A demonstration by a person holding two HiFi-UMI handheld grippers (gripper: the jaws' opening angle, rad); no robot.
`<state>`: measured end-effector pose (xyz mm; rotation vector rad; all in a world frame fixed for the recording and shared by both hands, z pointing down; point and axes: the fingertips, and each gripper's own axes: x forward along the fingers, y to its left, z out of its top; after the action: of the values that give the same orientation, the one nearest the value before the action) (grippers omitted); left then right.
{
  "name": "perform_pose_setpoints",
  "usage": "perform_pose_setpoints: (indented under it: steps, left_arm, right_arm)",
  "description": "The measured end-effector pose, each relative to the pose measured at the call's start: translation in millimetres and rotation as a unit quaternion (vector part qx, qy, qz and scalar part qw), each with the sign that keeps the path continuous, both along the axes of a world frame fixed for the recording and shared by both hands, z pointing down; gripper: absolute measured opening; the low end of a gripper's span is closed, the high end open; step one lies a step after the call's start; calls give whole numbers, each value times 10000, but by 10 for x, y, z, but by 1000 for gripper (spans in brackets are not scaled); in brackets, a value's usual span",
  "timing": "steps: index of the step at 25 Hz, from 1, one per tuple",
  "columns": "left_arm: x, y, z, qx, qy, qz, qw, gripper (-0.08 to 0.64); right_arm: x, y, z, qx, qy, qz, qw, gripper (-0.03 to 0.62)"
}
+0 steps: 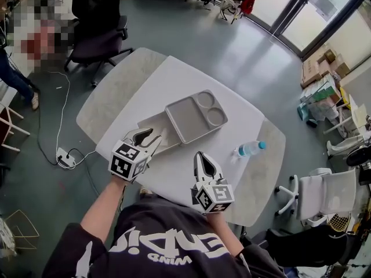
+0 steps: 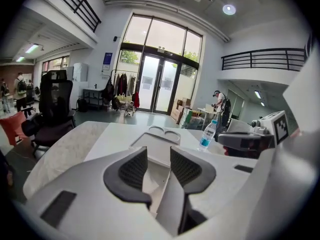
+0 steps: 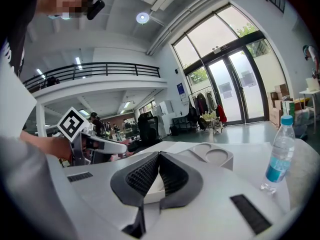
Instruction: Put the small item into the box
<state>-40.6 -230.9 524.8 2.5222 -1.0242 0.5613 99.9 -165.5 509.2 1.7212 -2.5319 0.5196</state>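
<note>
Right gripper (image 3: 159, 155): jaws pinching a small white item (image 3: 153, 188) low between the pads. Left gripper (image 2: 158, 156): jaws spread, near the grey box (image 1: 186, 120).

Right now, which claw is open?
The left claw: its jaws stand apart, while the right claw has its tips touching.

The shallow grey box (image 1: 188, 119) lies open on the white table (image 1: 174, 172), two round wells at one end.
</note>
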Motion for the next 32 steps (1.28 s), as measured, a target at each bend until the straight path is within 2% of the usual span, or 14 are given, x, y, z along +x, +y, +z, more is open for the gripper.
perform_pose_setpoints:
  steps: [11, 16, 25, 32]
  left_arm:
    - [-321, 399, -369, 529, 508, -310, 9968, 138]
    - [-479, 495, -406, 673, 804, -483, 9933, 96]
    - [-588, 601, -424, 993, 1006, -623, 9880, 32]
    - [-611, 586, -365, 1146, 964, -831, 9852, 14]
  right_arm:
    - [-136, 73, -92, 80, 12, -170, 9998, 25]
    - [-216, 76, -89, 71, 12, -218, 9997, 25]
    - [-260, 96, -57, 49, 8, -227, 9997, 25]
    - [-270, 94, -42, 64, 2, -252, 9997, 25]
